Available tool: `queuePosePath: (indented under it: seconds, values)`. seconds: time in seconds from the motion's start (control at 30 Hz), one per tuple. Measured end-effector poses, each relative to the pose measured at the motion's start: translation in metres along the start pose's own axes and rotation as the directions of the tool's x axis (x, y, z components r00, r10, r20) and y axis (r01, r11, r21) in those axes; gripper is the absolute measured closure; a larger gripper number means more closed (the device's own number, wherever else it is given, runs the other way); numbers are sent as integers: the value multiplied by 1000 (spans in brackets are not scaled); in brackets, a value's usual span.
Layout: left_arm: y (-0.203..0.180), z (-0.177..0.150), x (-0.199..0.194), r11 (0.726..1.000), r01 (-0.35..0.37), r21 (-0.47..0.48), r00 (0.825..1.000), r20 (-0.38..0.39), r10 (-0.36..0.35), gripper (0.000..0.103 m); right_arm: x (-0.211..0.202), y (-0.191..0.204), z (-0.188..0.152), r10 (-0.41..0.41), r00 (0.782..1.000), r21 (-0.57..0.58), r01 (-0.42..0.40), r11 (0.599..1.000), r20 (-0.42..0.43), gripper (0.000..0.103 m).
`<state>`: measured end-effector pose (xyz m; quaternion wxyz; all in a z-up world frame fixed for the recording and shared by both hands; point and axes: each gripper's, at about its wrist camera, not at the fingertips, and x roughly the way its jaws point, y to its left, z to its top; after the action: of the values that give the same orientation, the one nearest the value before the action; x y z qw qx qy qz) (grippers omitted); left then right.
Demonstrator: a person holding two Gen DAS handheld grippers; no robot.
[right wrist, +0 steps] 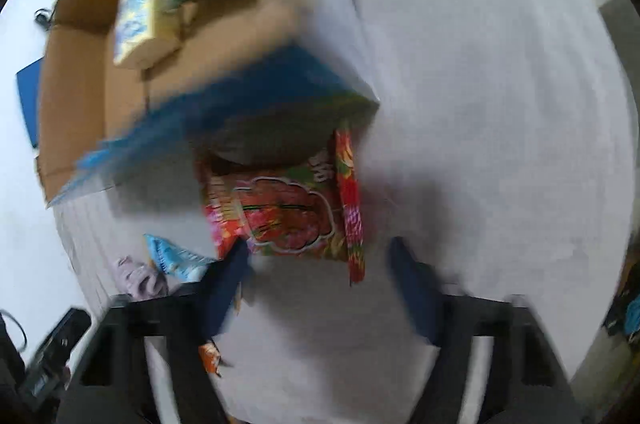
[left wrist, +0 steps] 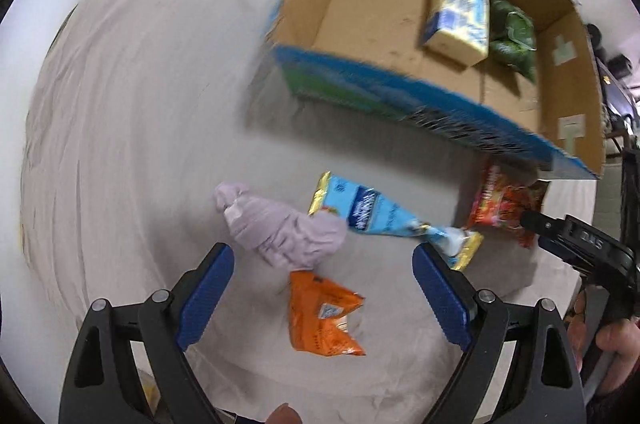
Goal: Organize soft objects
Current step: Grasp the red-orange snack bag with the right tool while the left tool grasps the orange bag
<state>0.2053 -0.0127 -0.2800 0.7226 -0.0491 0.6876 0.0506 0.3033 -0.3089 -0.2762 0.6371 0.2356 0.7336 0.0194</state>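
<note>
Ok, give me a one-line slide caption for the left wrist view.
Open left gripper above a lilac cloth bundle, blue packet and orange packet, beside the cardboard box.

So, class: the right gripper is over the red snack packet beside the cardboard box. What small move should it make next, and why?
Probably ease lower and close: the right gripper has jaws apart, the red snack packet just ahead, not yet pinched.

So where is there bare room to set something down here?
Inside the cardboard box, the floor left of the yellow pack is bare. The cloth left of the box is also open. It is crowded below the box: lilac bundle, blue packet, orange packet, red packet.
</note>
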Motion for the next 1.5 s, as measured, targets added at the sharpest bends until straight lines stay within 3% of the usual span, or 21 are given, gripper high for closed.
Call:
queuePosePath:
  seconds: [0.03,0.07,0.13,0.27,0.37,0.4,0.47,0.5,0.53,0.63,0.7,0.83,0.9,0.93,0.97,1.03,1.17,1.2,1.27,1.4,1.5]
  values:
    - [3,-2,3,1000,-1,-7,1000,-3,1,11,7,-2,-1,2,1000,7,-2,1000,-12,61]
    - [5,-4,4,1000,-5,-13,1000,-6,4,11,11,-4,-4,23,1000,20,-23,1000,-16,61]
    - [10,-7,6,1000,-6,-21,1000,-10,6,11,7,-11,-12,34,999,53,-35,998,19,77]
    - [16,-12,9,999,-13,-35,1000,-7,13,11,4,-18,-40,67,998,93,-65,994,-15,82]
    - [18,-19,15,999,-23,-32,1000,-21,22,11,5,1,-68,10,996,-48,-14,999,-88,81]
    - [19,-20,16,999,-29,-30,999,-24,28,11,7,8,-73,-40,993,-108,28,994,-115,79]
    - [23,-25,20,999,-42,-30,999,-33,41,11,3,23,-83,-115,987,-239,86,967,-108,62]
    - [27,-28,24,998,-46,-32,998,-43,44,11,-1,31,-85,-159,985,-303,131,944,-69,33]
    - [30,-31,27,998,-51,-37,997,-52,49,11,-4,38,-86,-216,976,-350,197,916,-16,18]
    - [43,-41,37,996,-66,-59,995,-82,61,11,-6,59,-84,-311,941,-470,338,816,137,17]
    - [50,-49,44,995,-66,-78,992,-108,58,11,5,69,-78,-333,932,-521,356,776,143,17]
    - [51,-59,61,996,-27,-87,986,-168,12,11,34,76,-68,-387,914,-552,386,739,120,17]
    - [46,-62,71,997,2,-71,983,-181,-15,11,40,73,-66,-367,926,-542,351,764,82,20]
    - [43,-64,77,998,11,-64,980,-196,-24,12,41,69,-65,-350,935,-517,328,790,57,31]
    - [41,-66,84,998,25,-61,976,-215,-38,12,39,61,-63,-313,950,-465,285,838,18,36]
    - [40,-68,99,995,67,-73,966,-246,-83,16,32,44,-62,-282,959,-351,252,902,-36,43]
    - [34,-70,121,993,97,-74,949,-294,-115,48,25,12,-71,-207,968,-170,182,968,-140,46]
    - [32,-70,125,992,104,-69,946,-301,-120,53,25,8,-74,-189,968,-152,164,975,-165,46]
    - [24,-71,126,996,85,-41,951,-295,-93,53,24,1,-79,-165,965,-132,140,981,-202,45]
    - [-2,-65,120,997,50,66,968,-250,-32,54,20,-21,-85,-174,972,-138,152,979,-160,32]
    - [-18,-60,119,993,28,112,974,-224,-2,54,31,-15,-88,-200,971,-185,175,967,-127,31]
